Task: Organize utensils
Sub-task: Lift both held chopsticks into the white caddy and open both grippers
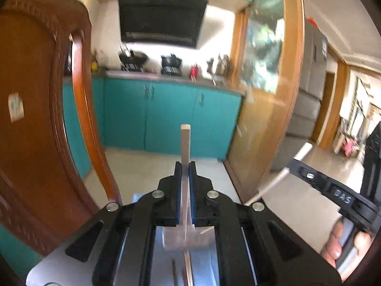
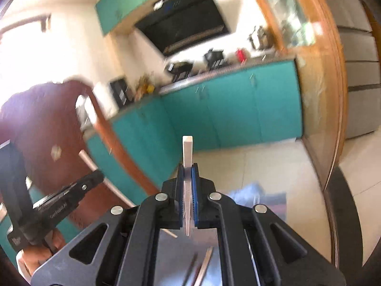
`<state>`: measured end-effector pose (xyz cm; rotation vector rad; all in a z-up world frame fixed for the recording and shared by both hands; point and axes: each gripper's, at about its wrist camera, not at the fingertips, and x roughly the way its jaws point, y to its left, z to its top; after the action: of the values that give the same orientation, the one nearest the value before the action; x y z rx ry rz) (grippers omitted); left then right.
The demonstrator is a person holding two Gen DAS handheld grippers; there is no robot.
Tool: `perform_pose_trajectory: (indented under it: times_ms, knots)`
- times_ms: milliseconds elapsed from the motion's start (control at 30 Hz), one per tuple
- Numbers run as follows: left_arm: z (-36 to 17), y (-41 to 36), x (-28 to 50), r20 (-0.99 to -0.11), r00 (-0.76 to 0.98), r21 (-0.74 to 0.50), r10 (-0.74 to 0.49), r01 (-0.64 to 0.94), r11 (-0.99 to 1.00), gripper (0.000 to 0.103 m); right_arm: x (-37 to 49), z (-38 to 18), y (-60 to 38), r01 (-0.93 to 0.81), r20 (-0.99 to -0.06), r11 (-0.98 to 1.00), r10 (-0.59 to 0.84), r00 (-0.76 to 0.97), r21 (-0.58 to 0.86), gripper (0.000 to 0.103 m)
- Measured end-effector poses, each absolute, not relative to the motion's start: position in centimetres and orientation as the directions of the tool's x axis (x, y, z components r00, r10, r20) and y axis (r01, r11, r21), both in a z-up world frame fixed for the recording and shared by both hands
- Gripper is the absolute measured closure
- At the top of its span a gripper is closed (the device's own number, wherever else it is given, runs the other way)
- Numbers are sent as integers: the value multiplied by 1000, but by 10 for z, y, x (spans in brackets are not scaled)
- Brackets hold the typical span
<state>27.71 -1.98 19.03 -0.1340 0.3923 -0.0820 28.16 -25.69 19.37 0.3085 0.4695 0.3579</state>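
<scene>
In the left wrist view my left gripper is shut on a pale square chopstick, which stands up out of the blue pads. At the right of that view my right gripper is shut on a second chopstick that slants through it. The right wrist view shows the right gripper shut on its chopstick, pointing upward. My left gripper is at the lower left there, with its chopstick passing through it. Both views are blurred.
A carved wooden chair back rises close on the left. Teal kitchen cabinets with pots on the counter and a black range hood lie ahead. A wooden glazed door frame stands right. A hand holds the right gripper.
</scene>
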Motion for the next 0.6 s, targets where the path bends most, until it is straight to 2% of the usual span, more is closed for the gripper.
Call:
perform_pose_trajectory:
  times_ms: [100,167,400,533,600]
  knots:
    - [186,-16,296,-320,946,-136,-44,0,991,96,291,197,-259,-211,-339,914,332,880,347,96]
    - [173,-19,307,-335,942,-135,-37,-9,991,96,300,189,-254,-199,-349,925,313,884,324,96]
    - [121,-28,322,-423,906,-84,-5,-34,996,96,324,123,-245,-166,-466,948,281,839,273,96]
    - [113,-30,314,-432,902,-80,-9,-28,996,96,320,107,-245,-165,-492,949,282,823,268,96]
    - [113,-31,307,-424,906,-80,-11,-25,996,94,313,108,-244,-162,-488,954,271,830,254,93]
